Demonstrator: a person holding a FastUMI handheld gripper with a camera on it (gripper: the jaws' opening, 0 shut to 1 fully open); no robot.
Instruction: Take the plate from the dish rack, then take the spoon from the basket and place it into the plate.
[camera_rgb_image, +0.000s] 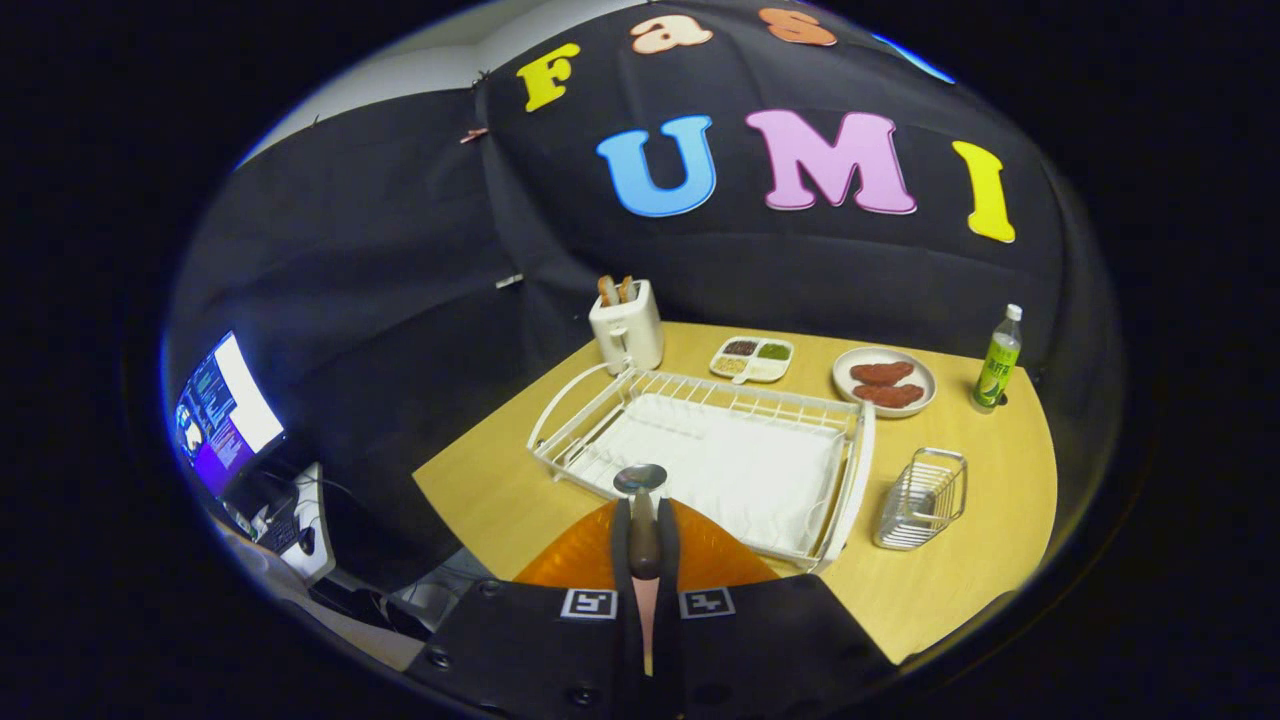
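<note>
Now the gripper (641, 535) has its two black fingers closed tight on the slim handle of a shiny metal spoon (640, 480), bowl forward, above a glossy orange round plate (570, 565) just before the white wire dish rack (700, 455); the chrome wire basket (922, 500) stands beside the rack.

Black cloth walls (400, 250) enclose a light wooden table (960, 580), with a lit monitor (225, 410) beside it
</note>
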